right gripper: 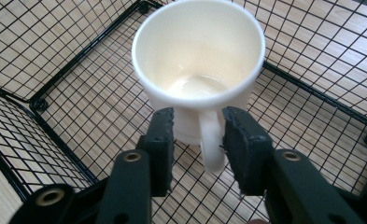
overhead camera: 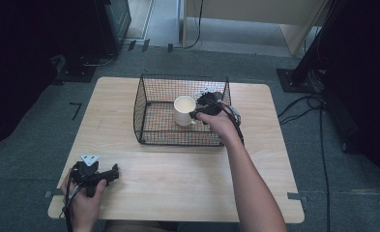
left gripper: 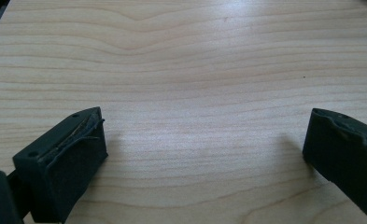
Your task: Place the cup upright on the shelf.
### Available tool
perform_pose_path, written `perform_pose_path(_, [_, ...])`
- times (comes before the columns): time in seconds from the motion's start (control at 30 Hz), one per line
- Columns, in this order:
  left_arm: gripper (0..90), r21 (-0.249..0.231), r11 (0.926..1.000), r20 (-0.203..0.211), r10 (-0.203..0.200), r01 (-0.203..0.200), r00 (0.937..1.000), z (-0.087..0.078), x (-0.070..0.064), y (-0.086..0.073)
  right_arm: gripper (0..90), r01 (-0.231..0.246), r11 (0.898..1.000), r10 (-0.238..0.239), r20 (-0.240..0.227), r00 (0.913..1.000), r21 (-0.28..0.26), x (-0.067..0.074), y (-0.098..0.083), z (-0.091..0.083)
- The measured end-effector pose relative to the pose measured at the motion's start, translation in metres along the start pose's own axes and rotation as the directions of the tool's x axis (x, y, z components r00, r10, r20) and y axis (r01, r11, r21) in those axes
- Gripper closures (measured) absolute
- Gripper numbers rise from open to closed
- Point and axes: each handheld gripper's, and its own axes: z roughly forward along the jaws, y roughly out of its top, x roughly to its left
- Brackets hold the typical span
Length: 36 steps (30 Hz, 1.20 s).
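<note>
**A:** The white mug stands upright in the wire basket on the bench. The right hand-held gripper straddles the handle with jaws slightly apart, not pinching it.

**B:** Yeah, looks like a release. Best to open wider, then back straight out so a pad doesn't snag the handle. The left hand-held gripper rests wide open on the bench, holding nothing.

A light wooden table stands on grey carpet, dark equipment stands and cables around.
</note>
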Motion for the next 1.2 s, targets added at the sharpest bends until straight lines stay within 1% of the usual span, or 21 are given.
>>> perform_pose_path(0.1, [0.0, 0.000, 1.0000, 0.000, 0.001, -0.001, 1.0000, 0.000, 0.000, 0.000, 60.3, 0.000, 1.000, 0.000, -0.006, 1.0000, -0.007, 0.001, 0.000, -0.002])
perform_pose_path(0.17, [0.0, 0.000, 1.0000, 0.000, 0.000, 0.000, 1.0000, 0.000, 0.000, 0.000, 58.7, 0.000, 1.000, 0.000, 0.000, 1.0000, -0.017, 0.002, 0.000, -0.004])
perform_pose_path(0.2, [0.0, 0.000, 1.0000, 0.000, 0.000, 0.000, 1.0000, 0.000, 0.000, 0.000, 56.5, -0.003, 0.999, 0.003, -0.005, 1.0000, -0.035, 0.003, 0.001, -0.008])
perform_pose_path(0.27, [0.0, 0.000, 1.0000, 0.000, 0.000, 0.000, 1.0000, 0.000, 0.000, 0.000, 55.3, -0.008, 0.999, 0.008, -0.006, 0.9999, -0.042, 0.003, 0.001, -0.010])
perform_pose_path(0.37, [0.0, 0.000, 1.0000, 0.000, 0.000, 0.000, 1.0000, 0.000, 0.000, 0.000, 48.9, -0.001, 0.997, -0.001, -0.021, 0.9998, -0.074, 0.005, 0.001, -0.016])
perform_pose_path(0.4, [0.0, 0.000, 1.0000, 0.000, 0.000, 0.000, 1.0000, 0.000, 0.000, 0.000, 44.2, 0.001, 0.996, -0.004, -0.024, 0.9997, -0.086, 0.006, 0.000, -0.019])
perform_pose_path(0.43, [0.0, 0.000, 1.0000, 0.000, 0.000, 0.000, 1.0000, 0.000, 0.000, 0.000, 37.7, 0.006, 0.994, -0.009, -0.024, 0.9997, -0.106, 0.009, -0.001, -0.024])
perform_pose_path(0.47, [0.0, 0.000, 1.0000, 0.000, 0.000, 0.000, 1.0000, 0.000, 0.000, 0.000, 37.7, 0.006, 0.994, -0.009, -0.024, 0.9997, -0.106, 0.009, -0.001, -0.024])
perform_pose_path(0.5, [0.0, 0.000, 1.0000, 0.000, 0.000, 0.000, 1.0000, 0.000, 0.000, 0.000, 34.3, 0.006, 0.994, -0.009, -0.025, 0.9996, -0.112, 0.010, -0.002, -0.026])
perform_pose_path(0.53, [0.0, 0.000, 1.0000, 0.000, 0.000, 0.000, 1.0000, 0.000, 0.000, 0.000, 22.4, 0.006, 0.991, -0.008, -0.020, 0.9998, -0.137, 0.014, -0.004, -0.031])
perform_pose_path(0.57, [0.0, 0.000, 1.0000, 0.000, 0.000, 0.000, 1.0000, 0.000, 0.000, 0.000, 22.4, 0.006, 0.991, -0.008, -0.020, 0.9998, -0.137, 0.014, -0.004, -0.031])
perform_pose_path(0.63, [0.0, 0.000, 1.0000, 0.000, 0.000, 0.000, 1.0000, 0.000, 0.000, 0.000, 13.4, 0.005, 0.989, -0.007, -0.012, 0.9999, -0.146, 0.017, -0.007, -0.036])
perform_pose_path(0.7, [0.0, 0.000, 1.0000, 0.000, 0.000, 0.000, 1.0000, 0.000, 0.000, 0.000, 10.6, 0.009, 0.987, -0.009, 0.002, 1.0000, -0.160, 0.020, -0.010, -0.042])
perform_pose_path(0.73, [0.0, 0.000, 1.0000, 0.000, 0.000, 0.000, 1.0000, 0.000, 0.000, 0.000, 2.8, 0.010, 0.986, -0.009, 0.003, 1.0000, -0.169, 0.022, -0.012, -0.046])
perform_pose_path(0.77, [0.0, 0.000, 1.0000, 0.000, 0.001, -0.001, 1.0000, 0.000, 0.000, 0.000, 0.0, 0.012, 0.986, -0.012, 0.000, 0.9999, -0.167, 0.023, -0.014, -0.048])
perform_pose_path(0.83, [0.0, 0.000, 1.0000, 0.000, 0.000, 0.000, 1.0000, 0.000, 0.000, 0.000, 0.0, 0.018, 0.985, -0.019, -0.003, 0.9998, -0.170, 0.025, -0.016, -0.050])
perform_pose_path(0.93, [0.0, 0.000, 1.0000, 0.000, 0.000, 0.000, 1.0000, 0.000, 0.000, 0.000, 0.0, 0.005, 0.983, -0.003, 0.012, 0.9999, -0.184, 0.030, -0.023, -0.059])
perform_pose_path(1.0, [0.0, -0.001, 1.0000, 0.000, 0.000, 0.000, 1.0000, 0.000, 0.000, 0.000, 0.0, 0.008, 0.982, -0.005, 0.019, 0.9998, -0.187, 0.031, -0.026, -0.061])
perform_pose_path(1.07, [0.0, -0.002, 1.0000, 0.000, -0.002, 0.002, 1.0000, 0.000, 0.000, 0.000, 0.0, 0.018, 0.980, -0.014, 0.025, 0.9996, -0.200, 0.035, -0.034, -0.066])
perform_pose_path(1.17, [0.0, -0.002, 1.0000, 0.000, -0.001, 0.001, 1.0000, 0.000, 0.000, 0.000, 0.0, 0.016, 0.978, -0.010, 0.032, 0.9994, -0.206, 0.036, -0.038, -0.069])
perform_pose_path(1.2, [0.0, -0.002, 1.0000, 0.000, 0.000, 0.000, 1.0000, 0.000, 0.000, 0.000, 0.0, 0.015, 0.976, -0.008, 0.033, 0.9994, -0.217, 0.037, -0.045, -0.073])
